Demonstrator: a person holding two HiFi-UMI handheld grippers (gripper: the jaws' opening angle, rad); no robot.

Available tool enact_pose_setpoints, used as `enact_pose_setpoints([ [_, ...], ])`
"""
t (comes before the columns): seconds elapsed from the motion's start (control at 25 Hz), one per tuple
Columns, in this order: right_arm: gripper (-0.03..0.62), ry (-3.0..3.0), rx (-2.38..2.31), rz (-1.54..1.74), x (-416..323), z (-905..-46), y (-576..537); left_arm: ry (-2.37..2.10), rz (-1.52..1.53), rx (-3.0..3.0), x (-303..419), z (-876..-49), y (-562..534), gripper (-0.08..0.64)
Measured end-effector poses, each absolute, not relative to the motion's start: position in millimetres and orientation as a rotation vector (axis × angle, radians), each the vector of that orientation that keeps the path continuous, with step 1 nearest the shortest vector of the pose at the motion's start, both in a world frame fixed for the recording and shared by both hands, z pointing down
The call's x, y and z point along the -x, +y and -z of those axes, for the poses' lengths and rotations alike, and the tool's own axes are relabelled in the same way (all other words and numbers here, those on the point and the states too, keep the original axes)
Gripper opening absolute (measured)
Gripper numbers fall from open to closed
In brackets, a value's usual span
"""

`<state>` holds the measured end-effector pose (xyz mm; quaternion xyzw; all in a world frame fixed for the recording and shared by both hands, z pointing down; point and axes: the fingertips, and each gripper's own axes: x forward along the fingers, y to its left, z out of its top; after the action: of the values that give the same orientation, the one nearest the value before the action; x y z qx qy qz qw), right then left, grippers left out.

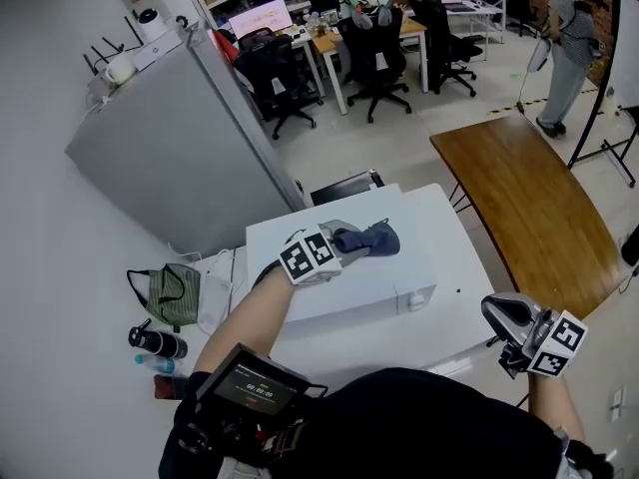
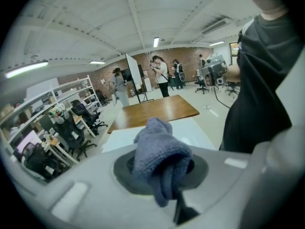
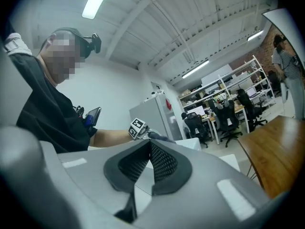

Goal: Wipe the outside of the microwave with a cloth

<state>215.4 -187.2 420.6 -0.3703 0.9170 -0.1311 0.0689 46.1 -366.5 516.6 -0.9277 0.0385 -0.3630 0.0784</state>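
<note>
Jutting rightward from the left gripper (image 1: 339,241) — cloth (image 1: 371,239) lengthwise on microwave (image 1: 369,289) top.

The white box-shaped microwave (image 1: 371,279) sits at the centre of the head view, seen from above. Its plain flat top fills most of what shows, and its long side runs from left to right with the right end tilted slightly down the frame. The blue-grey woven cloth (image 1: 367,238) is bunched into a soft wad and pinched between the jaws of the left gripper (image 1: 339,239). It lies over the microwave's top near the far edge, just above centre frame. In the left gripper view the cloth (image 2: 159,154) bulges at lower centre, with one fold drooping towards the camera.
</note>
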Motion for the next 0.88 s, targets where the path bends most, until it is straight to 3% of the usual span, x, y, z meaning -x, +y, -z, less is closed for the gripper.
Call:
enact_pose_setpoints([
  [0.24, 0.005, 2.862, 0.961, 0.327, -89, -396, -186, 0.368, 1.129, 2.749, 188, -516, -344, 0.058],
  [0.4, 0.005, 2.907, 0.95, 0.337, -25, -393, -174, 0.41, 1.14, 2.772, 266, -546, -325, 0.058],
  [0.64, 0.005, 2.898, 1.043, 0.338, -22, -386, -157, 0.345, 1.086, 2.782, 234, -560, -321, 0.058],
  [0.88, 0.005, 2.817, 1.131, 0.323, -110, -392, -136, 0.233, 1.133, 2.741, 121, -563, -321, 0.058],
])
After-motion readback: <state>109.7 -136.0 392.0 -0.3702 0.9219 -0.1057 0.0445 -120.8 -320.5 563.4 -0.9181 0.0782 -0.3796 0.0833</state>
